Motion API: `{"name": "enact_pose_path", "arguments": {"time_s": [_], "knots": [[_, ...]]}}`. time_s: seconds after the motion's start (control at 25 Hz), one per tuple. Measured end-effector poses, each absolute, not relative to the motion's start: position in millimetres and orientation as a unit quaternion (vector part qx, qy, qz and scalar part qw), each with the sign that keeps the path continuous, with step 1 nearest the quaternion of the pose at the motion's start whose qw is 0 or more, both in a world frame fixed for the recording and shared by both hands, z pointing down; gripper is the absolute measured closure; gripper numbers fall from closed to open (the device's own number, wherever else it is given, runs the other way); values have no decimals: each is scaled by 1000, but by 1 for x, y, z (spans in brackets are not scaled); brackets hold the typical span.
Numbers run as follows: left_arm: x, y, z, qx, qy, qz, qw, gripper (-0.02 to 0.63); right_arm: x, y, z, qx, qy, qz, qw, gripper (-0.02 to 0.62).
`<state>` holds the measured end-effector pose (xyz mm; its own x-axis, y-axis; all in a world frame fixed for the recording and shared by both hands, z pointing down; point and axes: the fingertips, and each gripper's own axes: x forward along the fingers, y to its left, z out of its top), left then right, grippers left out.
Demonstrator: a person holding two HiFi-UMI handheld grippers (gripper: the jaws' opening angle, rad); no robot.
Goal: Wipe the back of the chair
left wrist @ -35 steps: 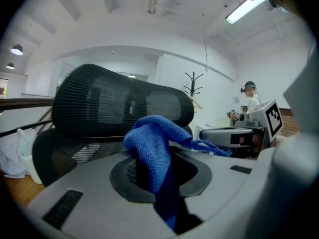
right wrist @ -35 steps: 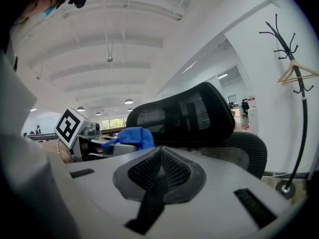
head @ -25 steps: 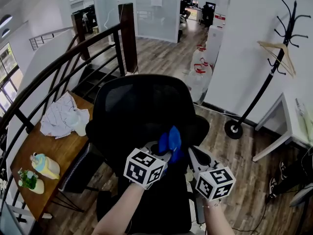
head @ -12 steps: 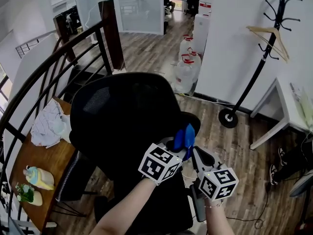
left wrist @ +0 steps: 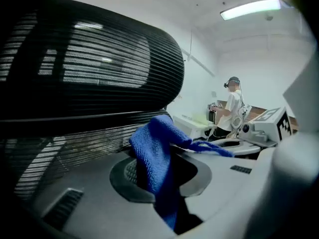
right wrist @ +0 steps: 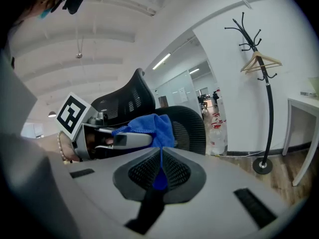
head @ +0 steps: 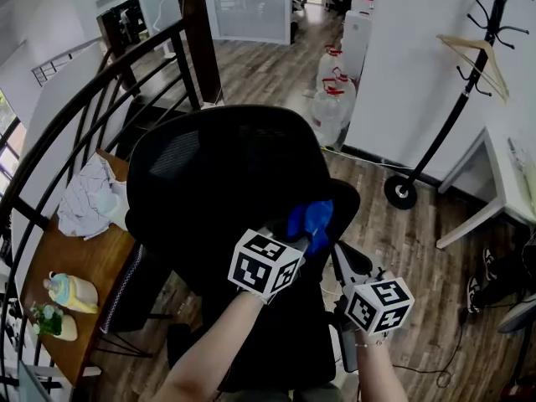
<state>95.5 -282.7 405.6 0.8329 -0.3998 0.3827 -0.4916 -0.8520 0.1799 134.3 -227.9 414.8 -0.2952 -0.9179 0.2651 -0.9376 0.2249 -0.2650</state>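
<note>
Quick look from my end: the blue cloth point(head: 310, 218) point(left wrist: 154, 158) point(right wrist: 149, 126) is bunched up against the right-hand edge of the chair back point(head: 226, 174) point(left wrist: 89, 73), low down where the black mesh curves in. The left tongs point(head: 297, 233) point(left wrist: 159, 168) are clamped tight on the thick part of it, and in the left gripper view the fabric spills out of the gap and sits right up against the mesh slats. The right tongs point(head: 333, 254) point(right wrist: 160, 168) are just beside and a bit lower, pinched nearly together with a thin strip of the same cloth caught between the pads, so both sides have a grip on it. The chair faces away from me, its back standing upright. Off to the left there's a wooden tabletop point(head: 84, 266) with a crumpled pale rag point(head: 96, 199) on it, and a black coat rack point(head: 469, 82) stands by the wall on the right.
</note>
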Motion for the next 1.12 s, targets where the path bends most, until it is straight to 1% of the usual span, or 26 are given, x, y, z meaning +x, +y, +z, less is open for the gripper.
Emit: {"name": "enact_pose_path", "arguments": {"time_s": [0.16,0.32,0.84,1.12], "knots": [[69,-290,405,941,-259,167,137,531,115,-234,419,579,-792,189,38,565],[39,-298,403,930,-296,155,151,531,93,-244,416,561,-806,184,44,565],[-88,-312,403,884,-411,134,180,531,-10,-268,405,476,-861,168,57,565],[-144,-315,400,857,-463,124,190,531,-62,-275,404,429,-885,170,64,565]]}}
